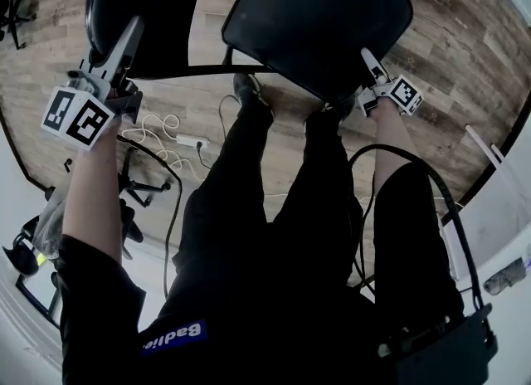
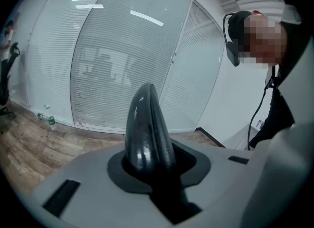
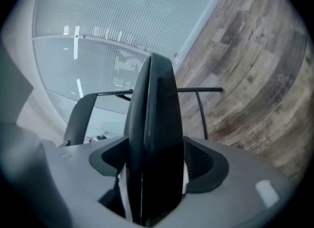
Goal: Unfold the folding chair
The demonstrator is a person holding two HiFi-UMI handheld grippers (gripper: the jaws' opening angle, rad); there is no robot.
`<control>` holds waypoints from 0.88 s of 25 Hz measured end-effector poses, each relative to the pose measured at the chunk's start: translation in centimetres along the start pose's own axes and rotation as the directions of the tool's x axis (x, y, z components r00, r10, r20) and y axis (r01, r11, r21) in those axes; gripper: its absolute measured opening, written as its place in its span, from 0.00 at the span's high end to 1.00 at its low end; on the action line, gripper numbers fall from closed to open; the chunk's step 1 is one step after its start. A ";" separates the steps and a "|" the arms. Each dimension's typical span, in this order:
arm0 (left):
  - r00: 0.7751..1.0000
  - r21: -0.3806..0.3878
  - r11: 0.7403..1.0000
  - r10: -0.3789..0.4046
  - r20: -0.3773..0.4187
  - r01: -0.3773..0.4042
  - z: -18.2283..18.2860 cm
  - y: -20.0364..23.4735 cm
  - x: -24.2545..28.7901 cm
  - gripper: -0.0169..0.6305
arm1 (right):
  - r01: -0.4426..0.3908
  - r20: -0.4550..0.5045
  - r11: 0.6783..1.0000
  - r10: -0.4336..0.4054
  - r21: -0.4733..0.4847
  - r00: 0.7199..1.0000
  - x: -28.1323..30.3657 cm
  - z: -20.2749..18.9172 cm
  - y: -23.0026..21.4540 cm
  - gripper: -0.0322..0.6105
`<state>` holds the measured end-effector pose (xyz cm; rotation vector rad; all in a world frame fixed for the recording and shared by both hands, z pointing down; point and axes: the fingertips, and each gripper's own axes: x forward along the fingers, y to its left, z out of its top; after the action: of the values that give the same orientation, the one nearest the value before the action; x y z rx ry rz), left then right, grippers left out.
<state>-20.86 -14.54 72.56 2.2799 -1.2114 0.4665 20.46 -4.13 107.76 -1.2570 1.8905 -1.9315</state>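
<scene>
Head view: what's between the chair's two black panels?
Head view: wood floor shows through the gap between left panel and right panel; a thin black bar crosses its lower end.

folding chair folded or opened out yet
Opened out, at least partly: the seat lies spread away from the backrest, floor showing between them.

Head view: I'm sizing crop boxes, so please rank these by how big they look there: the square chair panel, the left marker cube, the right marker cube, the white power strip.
1. square chair panel
2. left marker cube
3. right marker cube, which looks smaller perhaps only because it sits farther away
4. white power strip
</scene>
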 end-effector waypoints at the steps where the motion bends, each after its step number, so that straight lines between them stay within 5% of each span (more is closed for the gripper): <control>1: 1.000 -0.007 1.000 0.018 0.004 -0.018 0.0 0.1 -0.1 0.83 | 0.043 0.014 0.999 -0.043 -0.016 0.999 -0.3 0.1 -0.1 0.43; 3: 0.998 -0.021 0.998 0.060 0.019 -0.060 0.1 0.5 -0.4 0.78 | 0.173 0.066 0.985 -0.171 -0.027 0.983 -1.8 0.5 -0.6 0.29; 8: 0.987 -0.015 0.987 0.161 0.026 -0.161 2.4 1.1 -2.0 0.69 | 0.343 0.160 0.939 -0.335 -0.026 0.929 -7.1 1.9 2.8 0.28; 19: 0.958 -0.073 0.956 0.283 -0.031 -0.285 6.6 -2.1 -10.6 0.69 | 0.276 -0.100 0.895 -0.329 -0.350 0.939 -16.6 -2.0 22.5 0.29; 22: 0.948 -0.015 0.952 0.303 -0.100 -0.306 5.8 -5.0 -12.8 0.69 | 0.225 -0.153 0.866 -0.322 -0.447 0.934 -18.6 -2.7 27.6 0.29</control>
<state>-23.26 -7.05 59.85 2.0252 -1.5168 0.6577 18.73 4.53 75.56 -1.5578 2.4700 -1.9234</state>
